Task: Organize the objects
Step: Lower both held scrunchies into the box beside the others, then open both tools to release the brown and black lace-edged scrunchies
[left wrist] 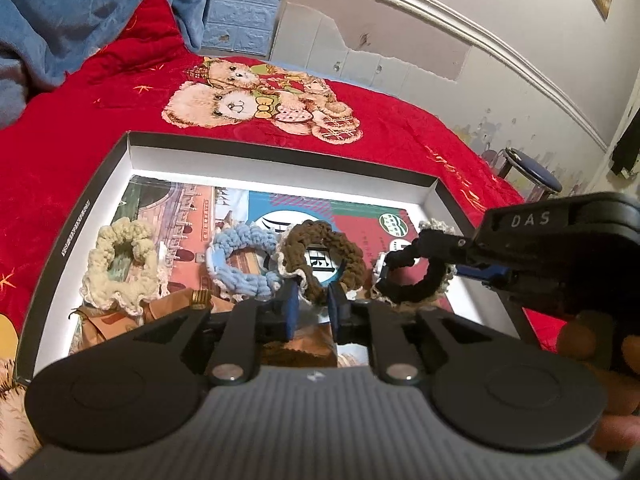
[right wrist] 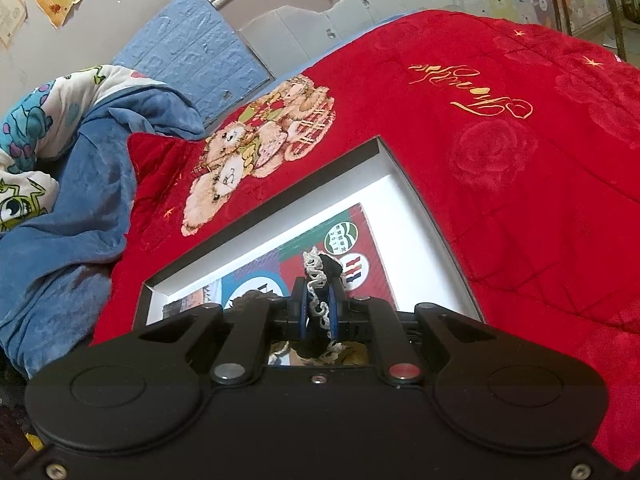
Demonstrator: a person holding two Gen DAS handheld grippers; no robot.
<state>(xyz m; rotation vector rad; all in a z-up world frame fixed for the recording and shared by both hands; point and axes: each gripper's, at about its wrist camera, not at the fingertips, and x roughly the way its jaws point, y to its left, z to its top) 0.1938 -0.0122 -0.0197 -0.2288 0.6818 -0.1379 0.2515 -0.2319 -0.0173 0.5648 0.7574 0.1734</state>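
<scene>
Crocheted scrunchies are being lined up in a shallow box [left wrist: 280,154] on the red blanket [left wrist: 400,128]. At 9 o'clock lies the cream scrunchie [left wrist: 120,268], then the blue scrunchie [left wrist: 240,268]. The brown scrunchie [left wrist: 320,256] is loosely straddled by the left gripper [left wrist: 312,308], partly parted, apparently released. At 3 o'clock the black scrunchie [left wrist: 412,280] is pinched by the right gripper [right wrist: 318,308]; setting down and letting go is called for next.

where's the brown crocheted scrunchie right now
In the left wrist view, the brown crocheted scrunchie lies mid-row in the shallow black-rimmed box, between the light blue crocheted scrunchie and the black crocheted scrunchie.
</scene>
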